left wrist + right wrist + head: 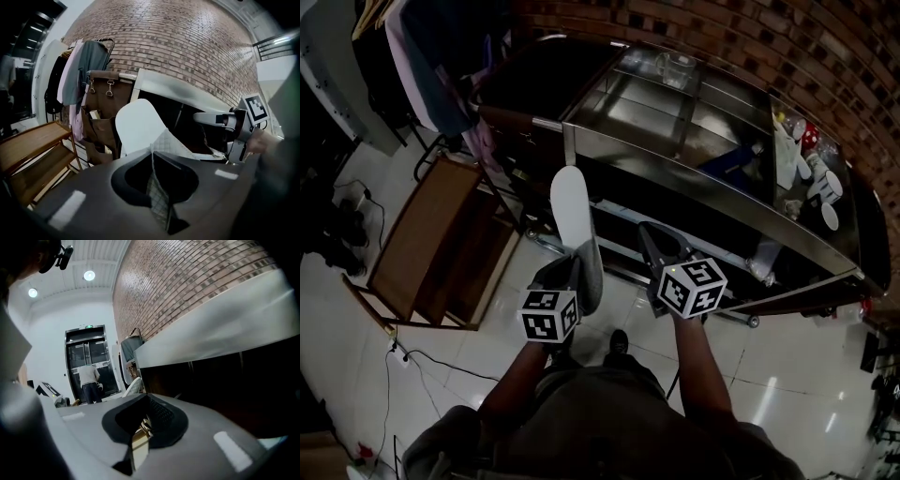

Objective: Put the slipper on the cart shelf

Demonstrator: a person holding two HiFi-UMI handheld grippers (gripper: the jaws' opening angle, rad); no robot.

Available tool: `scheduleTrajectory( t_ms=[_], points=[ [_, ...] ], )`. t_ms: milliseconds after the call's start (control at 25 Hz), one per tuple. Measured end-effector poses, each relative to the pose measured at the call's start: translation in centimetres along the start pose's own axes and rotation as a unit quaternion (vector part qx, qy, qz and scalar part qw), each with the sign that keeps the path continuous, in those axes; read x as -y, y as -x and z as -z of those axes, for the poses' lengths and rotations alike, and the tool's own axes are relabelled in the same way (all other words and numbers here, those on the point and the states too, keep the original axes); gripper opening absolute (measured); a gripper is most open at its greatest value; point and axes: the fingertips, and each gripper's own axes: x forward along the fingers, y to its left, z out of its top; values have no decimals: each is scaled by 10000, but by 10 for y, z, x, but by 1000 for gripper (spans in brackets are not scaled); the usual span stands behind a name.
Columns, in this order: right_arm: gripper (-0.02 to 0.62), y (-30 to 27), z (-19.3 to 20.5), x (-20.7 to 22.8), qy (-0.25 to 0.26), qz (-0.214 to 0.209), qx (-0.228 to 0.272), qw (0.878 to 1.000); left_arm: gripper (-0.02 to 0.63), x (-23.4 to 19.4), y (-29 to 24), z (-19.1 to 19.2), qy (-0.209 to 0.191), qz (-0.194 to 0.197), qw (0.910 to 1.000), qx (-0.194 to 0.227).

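White-soled slipper held in the air just before the steel cart, not on a shelf. Left gripper clamped on its quilted upper. Right gripper: jaws together, empty.

Slipper end behind left tongs

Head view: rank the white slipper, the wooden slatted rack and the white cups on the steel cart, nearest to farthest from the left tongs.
1. White slipper, gripped in the left tongs.
2. Wooden slatted rack, floor, left.
3. White cups, far right on the steel cart.
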Motion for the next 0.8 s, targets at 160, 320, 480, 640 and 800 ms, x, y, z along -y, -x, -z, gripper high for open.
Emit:
scheduleTrajectory(
  t_ms=[160, 320, 480, 640, 800],
  points=[
    [-2, 7, -1, 17, -56, 34, -4, 10000, 17, 17, -8, 2, 53, 49, 10000, -20],
    [-2, 15, 2, 30, -122, 114, -6, 9999, 17, 33, -17, 5, 60, 142, 9998, -83],
    [-2, 29, 5, 47, -189, 263, 8, 9995, 15, 53, -28, 6, -60, 335, 9993, -166],
    [-2, 47, 6, 65, -235, 465, 51, 9986, 14, 75, -46, 8, -190, 545, 9981, -236],
    [-2, 68, 6, 86, -265, 693, 108, 9972, 15, 94, -68, 6, -294, 715, 9966, -273]
  ],
)
